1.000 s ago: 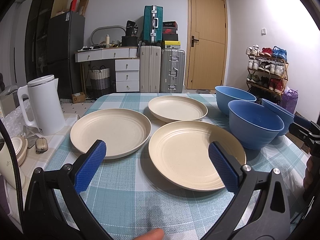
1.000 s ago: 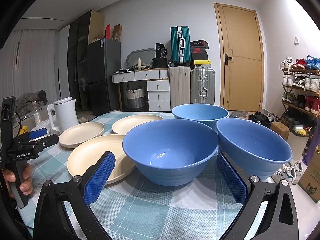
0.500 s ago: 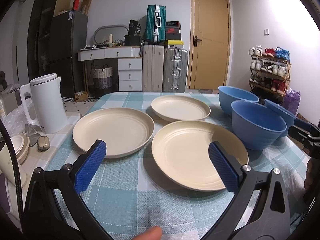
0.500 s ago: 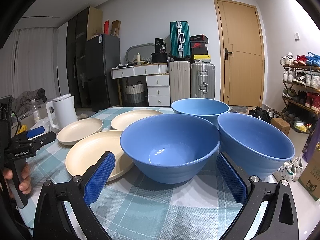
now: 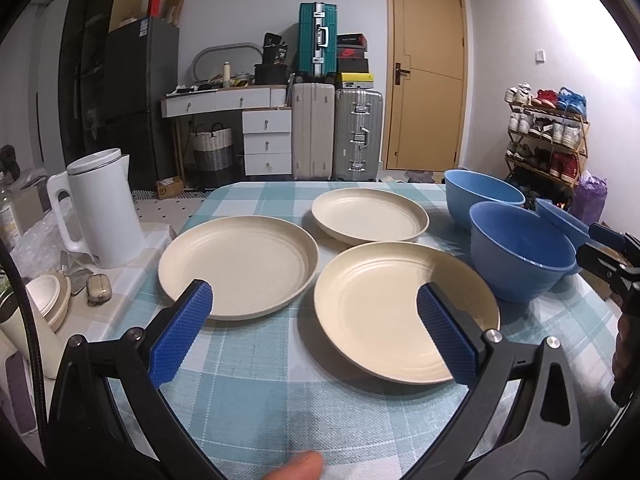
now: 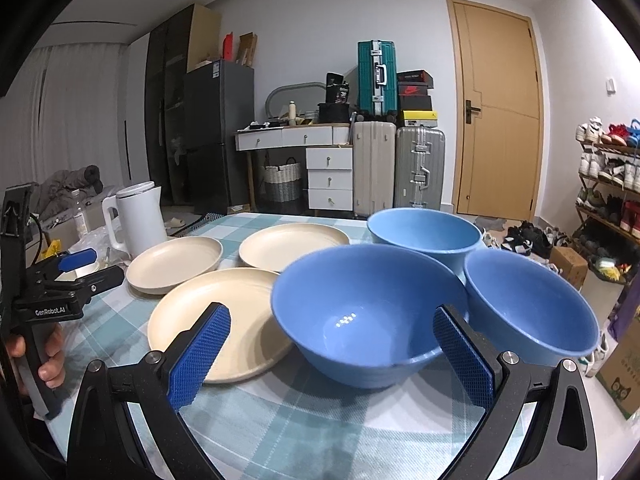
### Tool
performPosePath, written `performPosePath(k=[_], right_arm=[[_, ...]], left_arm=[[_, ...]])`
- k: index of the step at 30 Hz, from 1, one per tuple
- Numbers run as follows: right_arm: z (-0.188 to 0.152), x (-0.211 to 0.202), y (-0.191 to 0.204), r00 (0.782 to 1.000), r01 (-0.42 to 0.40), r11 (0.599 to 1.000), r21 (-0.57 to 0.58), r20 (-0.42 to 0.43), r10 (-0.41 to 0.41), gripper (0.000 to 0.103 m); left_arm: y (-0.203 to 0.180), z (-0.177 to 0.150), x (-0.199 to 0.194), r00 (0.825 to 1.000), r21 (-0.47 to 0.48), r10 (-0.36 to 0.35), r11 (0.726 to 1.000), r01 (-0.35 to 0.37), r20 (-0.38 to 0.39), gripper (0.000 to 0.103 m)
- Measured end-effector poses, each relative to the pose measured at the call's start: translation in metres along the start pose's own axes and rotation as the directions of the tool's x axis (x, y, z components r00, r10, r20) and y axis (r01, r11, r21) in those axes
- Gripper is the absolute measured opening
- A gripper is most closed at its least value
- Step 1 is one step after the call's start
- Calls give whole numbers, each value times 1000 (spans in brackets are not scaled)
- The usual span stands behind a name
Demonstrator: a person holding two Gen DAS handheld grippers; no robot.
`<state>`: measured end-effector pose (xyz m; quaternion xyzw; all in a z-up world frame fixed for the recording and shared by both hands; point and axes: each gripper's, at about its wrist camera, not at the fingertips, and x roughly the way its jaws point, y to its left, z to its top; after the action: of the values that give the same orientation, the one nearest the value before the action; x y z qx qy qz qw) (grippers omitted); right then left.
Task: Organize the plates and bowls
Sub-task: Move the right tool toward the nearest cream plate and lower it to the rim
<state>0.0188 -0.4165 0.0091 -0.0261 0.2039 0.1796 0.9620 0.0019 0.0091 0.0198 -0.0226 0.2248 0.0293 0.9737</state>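
A white kettle [image 5: 102, 208] is seen far left, beside the checked tablecloth [image 5: 256, 400]. Three cream plates [image 5: 238, 266] are laid at centre-left, three blue bowls [image 6: 372, 318] clustered to the right. The left gripper [image 5: 316, 332] is held wide open and empty over the near plate [image 5: 400, 308]; the right gripper [image 6: 332, 356], equally wide and empty, is set around the nearest bowl without touching.

Left gripper [image 5: 314, 332]: jaws spread wide, nothing between the blue pads [image 5: 180, 338]; a fingertip [image 5: 296, 468] shows at the bottom edge of its view. Right gripper [image 6: 330, 356]: jaws likewise wide apart, holding nothing. A hand [image 6: 44, 364] grips the left gripper's handle from below.
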Motion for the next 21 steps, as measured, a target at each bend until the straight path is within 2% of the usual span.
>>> performPosePath(k=[4,9,13,21], right_arm=[[12,4,12,1000,-14,1000,-22,-17,13,103],[29,15,25,996,-56,998,-17,-64,55,103],[44,22,33,994,-86,996,-1,-67,86,103],[74,50,48,988,-114,993,-11,-109,112,103]], left_arm=[[8,8,-1,1000,-6,-3,1000,3,-21,102],[13,19,2,999,-2,27,1000,-28,-42,102],[18,27,8,997,-7,43,999,-43,-64,102],[38,39,27,992,-51,52,997,-59,-117,102]])
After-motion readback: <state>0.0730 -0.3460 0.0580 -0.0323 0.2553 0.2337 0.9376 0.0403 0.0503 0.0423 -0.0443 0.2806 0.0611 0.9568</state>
